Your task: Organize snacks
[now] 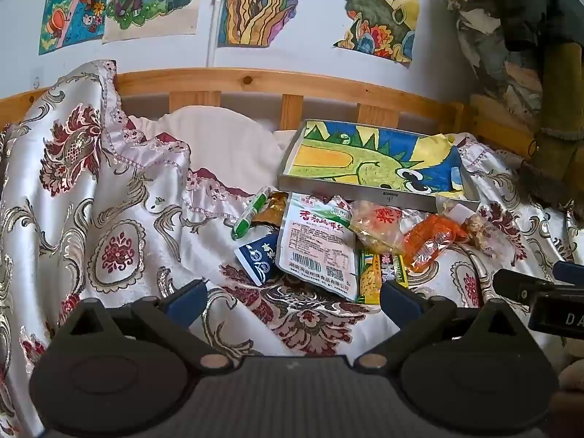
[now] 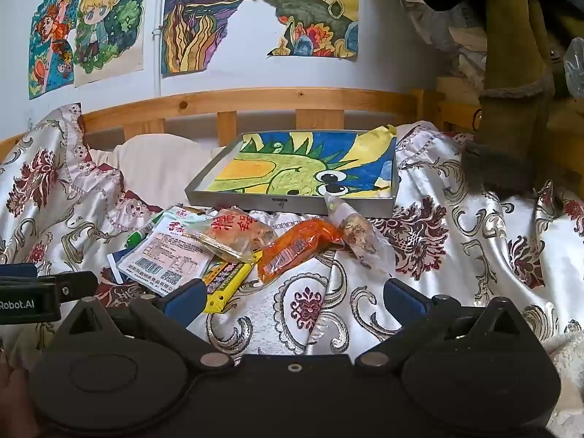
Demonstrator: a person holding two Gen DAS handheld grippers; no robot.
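A loose pile of snack packets lies on a floral satin bedspread (image 1: 120,197), just in front of a shallow grey tray (image 1: 383,194). In the pile I see a large white packet (image 1: 317,248) with red lettering and a barcode, lying flat at the centre. A slim green-and-white stick packet (image 1: 250,215) leans at its left edge, and a dark blue packet (image 1: 257,255) pokes out from under its lower left corner. To its right a clear bag with red print (image 1: 376,228) overlaps it, and beside that lies an orange packet (image 1: 432,241). A yellow packet (image 2: 228,284) sits at the pile's near edge, partly under the others. A small clear bag of pale pieces (image 2: 356,235) rests at the far right, its top touching the tray's front wall. The tray is lined with a bright crayon drawing of a green spiky creature.

My left gripper (image 1: 292,297) hovers above the bedspread, near the pile's front edge, fingers spread wide and holding nothing. My right gripper (image 2: 292,297) hangs just right of it, also fully spread and empty. Behind the tray runs a wooden bed rail (image 1: 255,80), with children's drawings (image 1: 255,3) pinned to the white wall above.
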